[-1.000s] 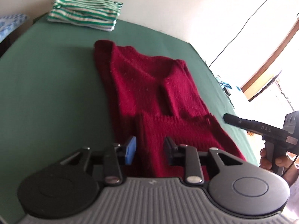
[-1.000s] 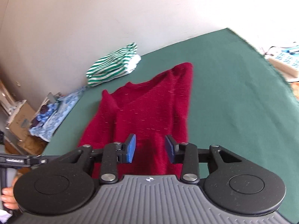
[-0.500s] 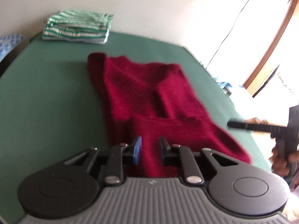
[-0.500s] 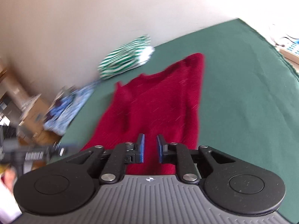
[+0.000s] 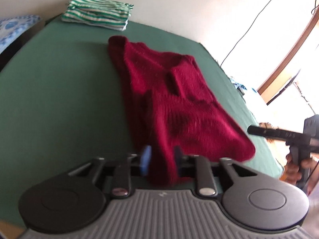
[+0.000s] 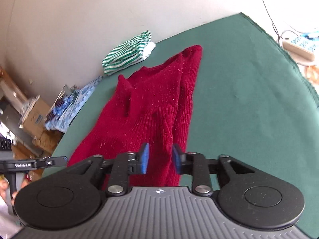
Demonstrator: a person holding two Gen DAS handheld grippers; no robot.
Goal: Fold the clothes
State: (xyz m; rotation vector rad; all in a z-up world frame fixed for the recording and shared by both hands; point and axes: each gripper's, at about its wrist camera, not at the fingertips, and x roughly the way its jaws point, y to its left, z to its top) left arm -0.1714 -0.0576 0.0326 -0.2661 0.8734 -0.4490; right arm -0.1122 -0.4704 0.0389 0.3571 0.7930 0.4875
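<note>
A: How much of the folding can be judged done?

B: One striped garment (image 5: pixel 97 12) is seen already folded at the far end of the green desk (image 5: pixel 55 91). The red sweater (image 5: pixel 171 99) is laid lengthwise in the middle, sleeves turned in, not yet folded across.

A: And the jaws?

B: The near hem is bunched between the jaws of both the left gripper (image 5: pixel 161 160) and the right gripper (image 6: pixel 159 158). Both pairs are opening; whether the cloth is gripped cannot be told.
</note>
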